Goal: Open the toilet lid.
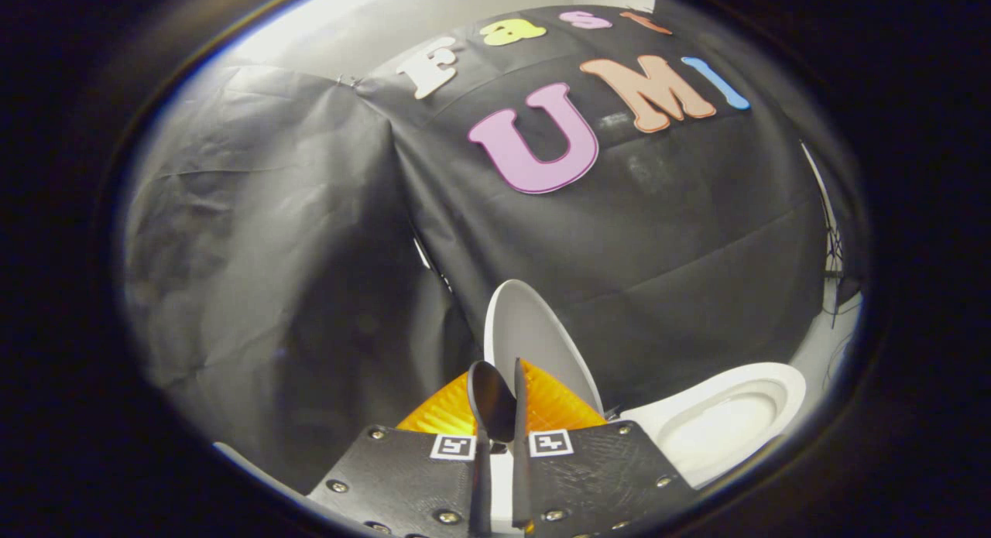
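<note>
Holding nothing that I can confirm: the gripper (498, 399) sits with its fingers drawn nearly together, a thin slot between them, and I cannot tell whether the lid's edge is caught in that slot or merely passes behind it. The smooth grey oval plastic toilet lid (534, 333) stands raised, close to upright, just ahead of the fingertips at roughly 12 o'clock from them, its back against the creased black cloth booth wall (310, 251). The white ceramic toilet bowl with its seat ring (728, 422) lies open at about 3 o'clock of the fingers, near but apart from them.

Judgement: lid looks essentially open. Risks from here:
- Letting go before the lid leans past its balance point; it could drop back and slam on the seat.
- Pushing further could strain the hinge or snag the cloth.
- Pulling back carelessly could drag the rim forward with the fingers.
</note>
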The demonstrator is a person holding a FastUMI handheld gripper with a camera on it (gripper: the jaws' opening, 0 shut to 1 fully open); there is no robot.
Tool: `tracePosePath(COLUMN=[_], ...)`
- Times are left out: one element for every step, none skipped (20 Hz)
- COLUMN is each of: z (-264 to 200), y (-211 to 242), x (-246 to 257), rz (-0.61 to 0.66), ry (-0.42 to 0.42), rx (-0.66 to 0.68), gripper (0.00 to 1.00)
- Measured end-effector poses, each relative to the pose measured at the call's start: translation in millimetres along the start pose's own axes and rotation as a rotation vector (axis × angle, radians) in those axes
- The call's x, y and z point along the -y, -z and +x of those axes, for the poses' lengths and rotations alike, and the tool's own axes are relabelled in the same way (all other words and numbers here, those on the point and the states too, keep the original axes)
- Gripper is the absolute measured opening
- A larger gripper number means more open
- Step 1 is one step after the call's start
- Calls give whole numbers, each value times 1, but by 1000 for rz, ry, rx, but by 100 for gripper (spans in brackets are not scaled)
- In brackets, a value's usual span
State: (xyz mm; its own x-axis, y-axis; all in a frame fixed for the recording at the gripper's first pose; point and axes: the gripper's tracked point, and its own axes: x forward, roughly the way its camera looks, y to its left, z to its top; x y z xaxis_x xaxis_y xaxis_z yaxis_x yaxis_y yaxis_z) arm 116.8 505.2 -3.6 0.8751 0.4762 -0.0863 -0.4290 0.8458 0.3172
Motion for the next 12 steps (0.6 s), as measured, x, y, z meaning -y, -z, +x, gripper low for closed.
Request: tracePosePath(z=[2,3,5,6,6,7,8,10,12,14,14,13], y=[3,6,10,14,17,20,25,27,29,31,32,32], x=[-5,-10,-13,-17,-23,-28,-32,-38,-42,-44,-45,-45], rz=[-13,-21,-25,-33,-42,-48,-55,-62,-67,-67,-67,-68], ry=[-2,-6,-12,-20,-28,-36,-46,-56,-62,-64,-64,-61], rx=[-5,-13,-21,-33,-41,-49,-57,-61,-65,-68,-71,-70], gripper=[11,11,11,11,11,11,11,11,11,11,11,11])
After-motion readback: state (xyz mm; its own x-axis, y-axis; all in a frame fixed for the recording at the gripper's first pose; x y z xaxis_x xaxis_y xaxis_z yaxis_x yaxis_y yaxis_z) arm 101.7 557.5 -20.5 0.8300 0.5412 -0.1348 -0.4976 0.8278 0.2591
